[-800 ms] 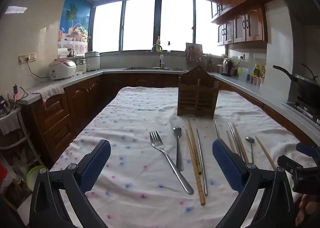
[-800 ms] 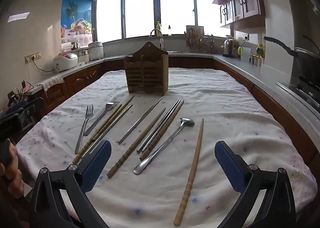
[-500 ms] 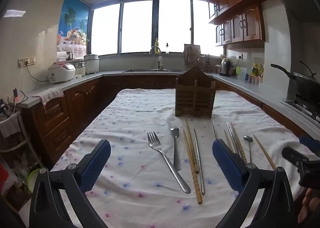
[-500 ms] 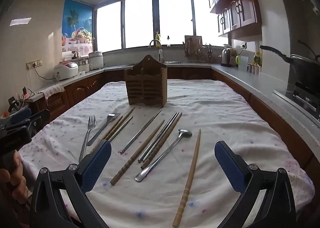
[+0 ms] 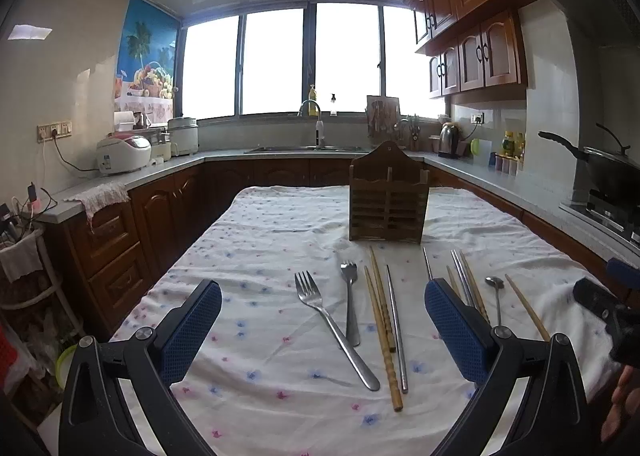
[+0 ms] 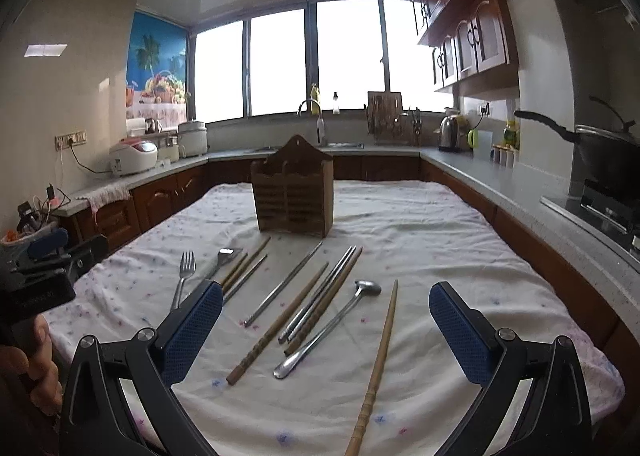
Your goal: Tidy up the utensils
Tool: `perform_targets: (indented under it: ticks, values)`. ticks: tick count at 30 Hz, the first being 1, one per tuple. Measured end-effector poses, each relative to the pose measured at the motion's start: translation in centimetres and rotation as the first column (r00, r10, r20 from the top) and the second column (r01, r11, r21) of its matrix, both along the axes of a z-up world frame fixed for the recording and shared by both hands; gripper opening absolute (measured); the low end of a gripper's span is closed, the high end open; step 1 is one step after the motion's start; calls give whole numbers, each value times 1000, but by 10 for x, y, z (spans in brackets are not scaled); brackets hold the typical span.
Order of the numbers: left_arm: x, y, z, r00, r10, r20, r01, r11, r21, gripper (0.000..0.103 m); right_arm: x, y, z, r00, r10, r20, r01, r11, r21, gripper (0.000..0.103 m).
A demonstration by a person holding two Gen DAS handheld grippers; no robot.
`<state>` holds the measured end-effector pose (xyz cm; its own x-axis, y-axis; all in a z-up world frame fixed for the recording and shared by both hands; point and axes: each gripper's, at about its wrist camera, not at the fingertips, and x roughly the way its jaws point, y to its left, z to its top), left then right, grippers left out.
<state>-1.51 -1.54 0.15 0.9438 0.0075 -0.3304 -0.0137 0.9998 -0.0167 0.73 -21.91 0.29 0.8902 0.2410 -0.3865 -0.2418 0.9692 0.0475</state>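
While both my grippers gape empty, nothing is sorted yet.
I'd pinch the lone wooden chopstick (image 6: pixel 382 352) lower centre, then lift toward the wooden holder (image 6: pixel 294 191).

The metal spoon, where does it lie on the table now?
In the right wrist view the metal spoon lies flat on the tablecloth, between the bundle of chopsticks on its left and a single wooden chopstick on its right.

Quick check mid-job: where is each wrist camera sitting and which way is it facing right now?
Left wrist: behind the open left gripper, angled down the table at the forks; the right gripper shows at the edge.
Right wrist: behind the open right gripper, over chopsticks and ladle; a hand shows.
Both share the wooden holder.
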Motion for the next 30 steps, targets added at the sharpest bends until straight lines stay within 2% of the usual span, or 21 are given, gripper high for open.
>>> perform_targets:
  ticks: [30]
  values:
    - [-1, -4, 1, 1000, -10, 25, 10, 1000, 17, 102, 7, 4, -5, 1000, 7, 0, -7, 1000, 5, 103]
